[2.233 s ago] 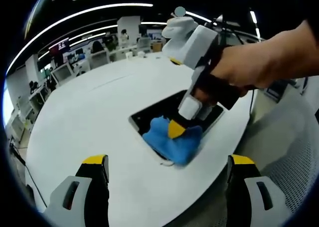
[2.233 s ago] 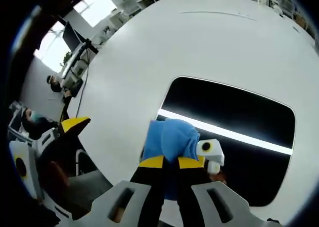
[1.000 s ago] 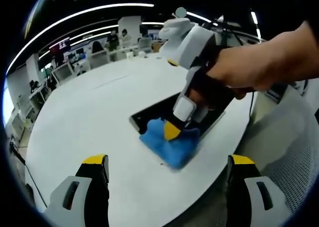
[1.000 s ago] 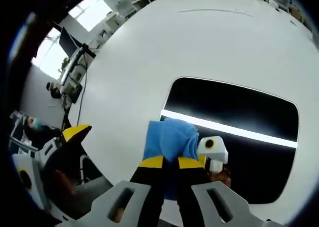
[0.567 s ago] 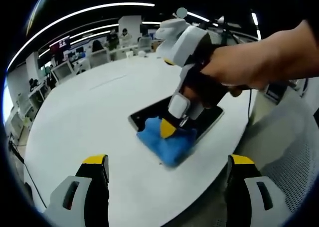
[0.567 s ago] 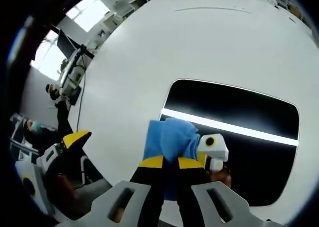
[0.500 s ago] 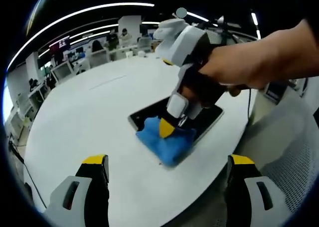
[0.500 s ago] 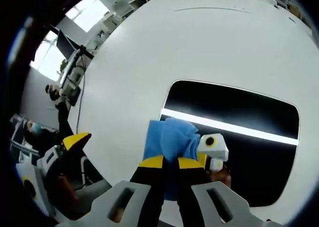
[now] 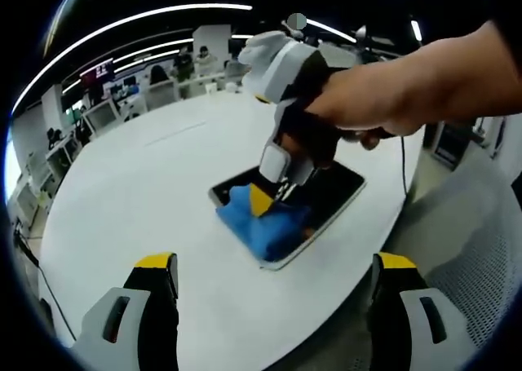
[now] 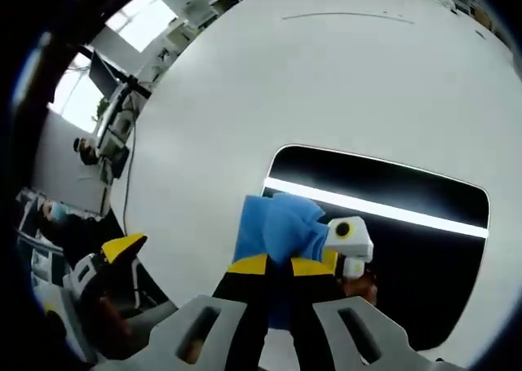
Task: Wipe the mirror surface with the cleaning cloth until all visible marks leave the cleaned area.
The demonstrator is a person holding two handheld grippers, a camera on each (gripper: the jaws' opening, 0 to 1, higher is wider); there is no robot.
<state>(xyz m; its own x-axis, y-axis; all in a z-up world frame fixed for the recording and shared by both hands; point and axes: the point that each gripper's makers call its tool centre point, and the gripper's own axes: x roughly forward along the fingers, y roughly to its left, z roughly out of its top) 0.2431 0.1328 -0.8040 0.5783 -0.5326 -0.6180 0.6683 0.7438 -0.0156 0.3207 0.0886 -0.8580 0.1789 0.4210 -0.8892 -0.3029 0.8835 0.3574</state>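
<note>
Left gripper view gives me my right gripper (image 9: pixel 259 204) coming in from the right, a hand (image 9: pixel 383 102) wrapped round its body, pressing the blue cleaning cloth (image 9: pixel 263 220) down onto the mirror (image 9: pixel 334 193). The mirror lies flat on the round white counter (image 9: pixel 147 200), close to its near right edge, and the cloth covers the mirror's left end, reaching its near edge. My left gripper (image 9: pixel 273 306) hangs above the counter's near edge with its jaws spread wide and nothing between them. In the right gripper view, my right gripper (image 10: pixel 277 267) has its yellow-tipped jaws pinched together on the cleaning cloth (image 10: pixel 273 224), which sits at the left end of the mirror (image 10: pixel 408 249); a bright light strip reflects across the dark glass. The left gripper (image 10: pixel 102 273) shows at the counter's (image 10: pixel 326 77) edge.
</note>
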